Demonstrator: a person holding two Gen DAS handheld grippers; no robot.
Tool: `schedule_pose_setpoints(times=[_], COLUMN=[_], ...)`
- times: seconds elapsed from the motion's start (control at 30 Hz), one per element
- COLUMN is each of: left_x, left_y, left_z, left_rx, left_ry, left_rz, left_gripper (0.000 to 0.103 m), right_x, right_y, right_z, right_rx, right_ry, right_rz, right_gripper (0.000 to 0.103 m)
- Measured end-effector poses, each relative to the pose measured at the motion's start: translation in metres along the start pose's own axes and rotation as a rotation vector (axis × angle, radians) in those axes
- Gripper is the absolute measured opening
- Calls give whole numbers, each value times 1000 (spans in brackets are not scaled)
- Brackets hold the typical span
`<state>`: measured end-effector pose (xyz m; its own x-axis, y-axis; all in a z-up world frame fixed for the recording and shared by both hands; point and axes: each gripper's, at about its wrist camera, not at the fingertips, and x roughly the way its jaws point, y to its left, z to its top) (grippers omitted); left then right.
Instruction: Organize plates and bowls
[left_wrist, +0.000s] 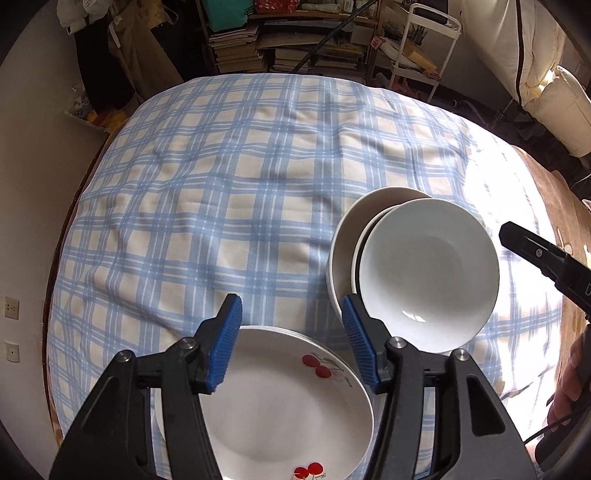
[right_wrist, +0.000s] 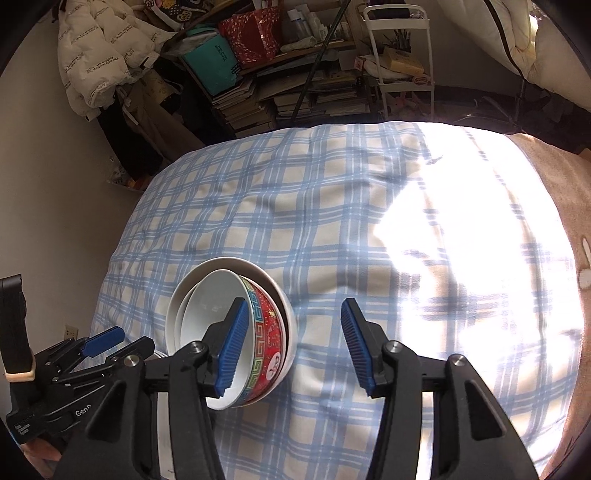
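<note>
Two wrist views, both over the blue plaid cloth (left_wrist: 229, 192). Largest readable text we found: the cream puffer jacket (right_wrist: 99, 55) in the right view had repeated lettering, too small to read. Teal bag (right_wrist: 216, 62) on the shelf carried print, illegible too. "GenR"-like letters sat on the left gripper (right_wrist: 110, 343) body, cut off.

Left view only: cherry-print plates (left_wrist: 288, 402) stacked directly under the left gripper (left_wrist: 291, 332), jaws apart, nothing clamped. White bowl (left_wrist: 428, 273) nested tilted in a cream bowl (left_wrist: 347, 236), just right of the plates.

Right view only: that inner bowl's outside was red patterned, with a character we couldn't read. Right gripper (right_wrist: 291, 332) stood apart, left pad over the bowl's inside; we couldn't tell contact.
</note>
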<state>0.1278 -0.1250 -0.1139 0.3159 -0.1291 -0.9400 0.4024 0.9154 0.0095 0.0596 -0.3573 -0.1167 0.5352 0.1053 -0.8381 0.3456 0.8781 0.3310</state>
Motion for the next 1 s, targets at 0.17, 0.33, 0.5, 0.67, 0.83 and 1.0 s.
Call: schedule_pose_setpoints(times=[0.17,0.33,0.5,0.67,0.83,1.0], left_x=[3,11,21,26,24,18], left_y=[4,8,7,9,11,10], left_z=[1,3,2,2,5,7], left_rx=[17,18,32,30,29,27], left_ry=[-5,17,41,52,52,44], left_rz=[24,36,48,53,29,-28], left_gripper=[69,73,76,76,76,76], right_x=[5,14,27,32,36,37], right_y=[-5,-14,-18,-14,-17,-18], right_z=[-1,-3,-5,-6,-5,-4], right_rx=[2,13,25,11,19,29], right_ry=[29,65,114,122,132,136], right_rz=[-4,-52,-58,-80,-84,-74], right_gripper=[55,55,62,64,64,64])
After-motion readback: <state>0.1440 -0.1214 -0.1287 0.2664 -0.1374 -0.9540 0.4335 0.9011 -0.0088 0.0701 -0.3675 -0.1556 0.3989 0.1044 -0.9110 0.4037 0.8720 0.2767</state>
